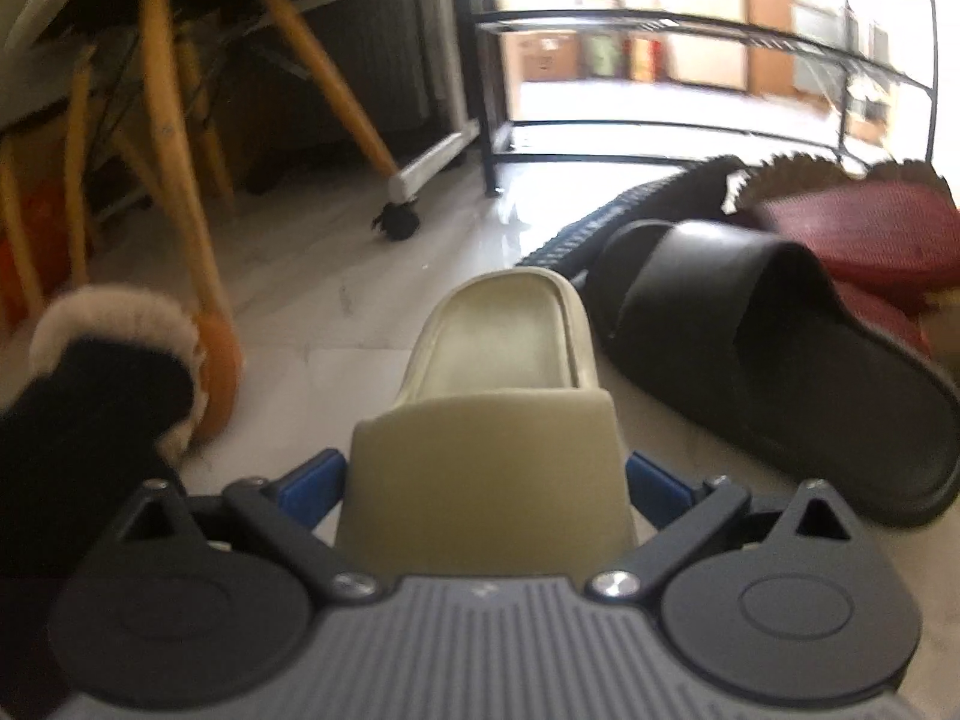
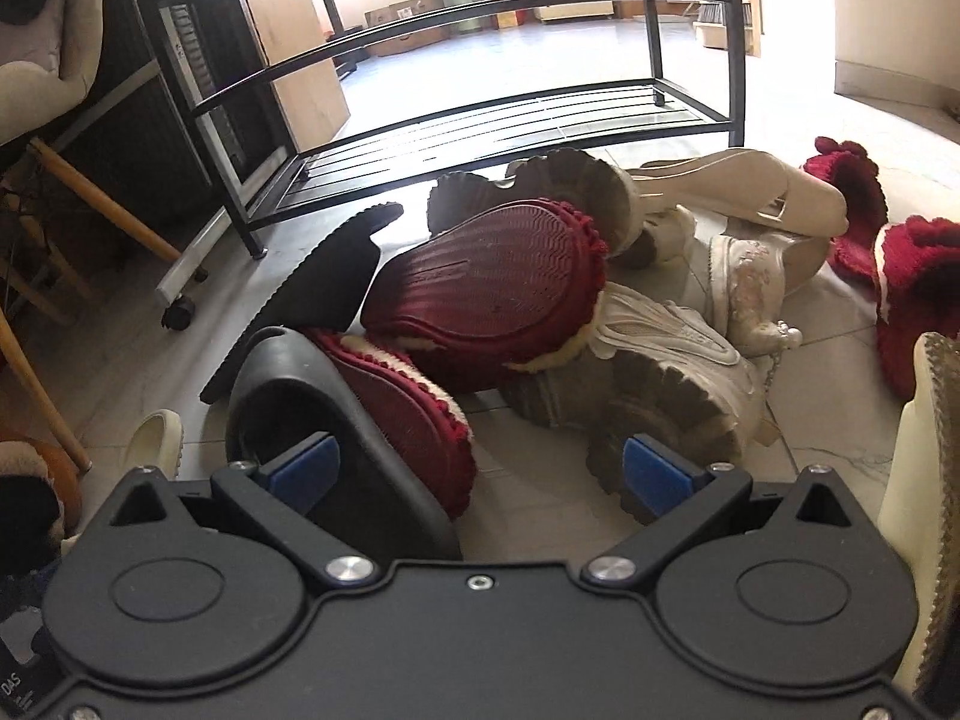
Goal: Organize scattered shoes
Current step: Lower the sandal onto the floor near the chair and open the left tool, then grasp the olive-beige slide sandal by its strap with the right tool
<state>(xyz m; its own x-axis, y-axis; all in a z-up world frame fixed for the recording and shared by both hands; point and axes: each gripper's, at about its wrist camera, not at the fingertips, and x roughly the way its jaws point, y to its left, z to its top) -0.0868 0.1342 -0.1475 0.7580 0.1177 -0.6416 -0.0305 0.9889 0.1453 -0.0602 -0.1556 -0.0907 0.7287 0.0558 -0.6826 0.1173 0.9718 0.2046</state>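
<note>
My left gripper (image 1: 486, 483) is shut on the strap of a cream slide sandal (image 1: 504, 336), whose heel points away from me over the pale floor. A black slide (image 1: 774, 354) lies just to its right. My right gripper (image 2: 480, 471) is open and empty, low over a heap of shoes: the same black slide (image 2: 300, 408) at its left fingertip, two red knitted slippers (image 2: 486, 294) sole up, and white chunky sneakers (image 2: 666, 372) by its right fingertip. The cream sandal's heel (image 2: 157, 431) shows at the far left. The black metal shoe rack (image 2: 480, 120) stands behind the heap.
A chair with wooden legs (image 1: 174, 168) and a wheeled frame (image 1: 414, 174) stand at the left. A black fur-trimmed slipper (image 1: 102, 384) lies at my left. Beige heeled shoes (image 2: 762, 192), more red slippers (image 2: 912, 288) and another cream shoe (image 2: 924, 480) lie at the right.
</note>
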